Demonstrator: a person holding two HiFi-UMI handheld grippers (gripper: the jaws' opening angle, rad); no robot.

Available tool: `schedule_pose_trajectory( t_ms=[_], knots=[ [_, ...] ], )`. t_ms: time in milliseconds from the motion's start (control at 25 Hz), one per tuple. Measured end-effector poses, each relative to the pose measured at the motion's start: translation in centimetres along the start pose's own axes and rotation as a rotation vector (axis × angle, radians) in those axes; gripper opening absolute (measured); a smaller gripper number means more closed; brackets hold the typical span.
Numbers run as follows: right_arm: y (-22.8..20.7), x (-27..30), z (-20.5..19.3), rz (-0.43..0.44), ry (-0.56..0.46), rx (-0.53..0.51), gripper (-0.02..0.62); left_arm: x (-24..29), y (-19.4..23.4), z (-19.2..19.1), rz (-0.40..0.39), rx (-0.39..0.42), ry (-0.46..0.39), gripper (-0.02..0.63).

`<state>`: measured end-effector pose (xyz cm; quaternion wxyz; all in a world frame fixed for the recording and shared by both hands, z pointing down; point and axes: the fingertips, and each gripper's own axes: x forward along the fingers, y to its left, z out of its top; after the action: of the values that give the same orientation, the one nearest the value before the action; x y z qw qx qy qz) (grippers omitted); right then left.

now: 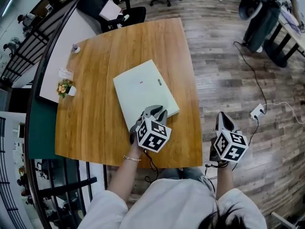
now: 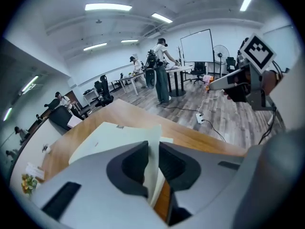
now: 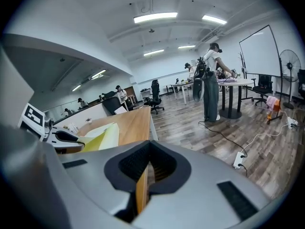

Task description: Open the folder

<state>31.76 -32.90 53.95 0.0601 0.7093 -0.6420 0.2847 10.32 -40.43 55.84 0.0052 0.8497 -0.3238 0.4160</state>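
Observation:
A pale green folder (image 1: 143, 92) lies closed-side up in the middle of the wooden table (image 1: 95, 109). My left gripper (image 1: 155, 113) is at its near right corner. In the left gripper view the cover's edge (image 2: 153, 149) stands between the dark pads, and the left gripper (image 2: 153, 163) is shut on it, the cover lifted off the sheets below. My right gripper (image 1: 223, 123) hangs past the table's right edge over the floor, pads together and empty (image 3: 149, 149). From there the folder (image 3: 102, 137) shows partly raised at the left.
A small potted plant with a card (image 1: 64, 86) sits at the table's left edge, beside a white desk (image 1: 62, 46). Office chairs (image 1: 119, 13) stand beyond the far edge. A power strip (image 1: 257, 111) and cable lie on the floor at the right. People stand at desks far off.

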Motion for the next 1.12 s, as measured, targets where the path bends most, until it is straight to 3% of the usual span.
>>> schedule_pose_trajectory(
  t_ms=[480,1120],
  knots=[
    [4.5,0.6,1.9,0.095,-0.019,-0.094,0.002,-5.1,3.0,1.1,0.187,-0.149,-0.138,0.026],
    [11.2,2.6,4.0,0.228,-0.022,-0.235,0.002,-10.8,7.3,-0.6,0.320,-0.381,-0.285,0.015]
  ],
)
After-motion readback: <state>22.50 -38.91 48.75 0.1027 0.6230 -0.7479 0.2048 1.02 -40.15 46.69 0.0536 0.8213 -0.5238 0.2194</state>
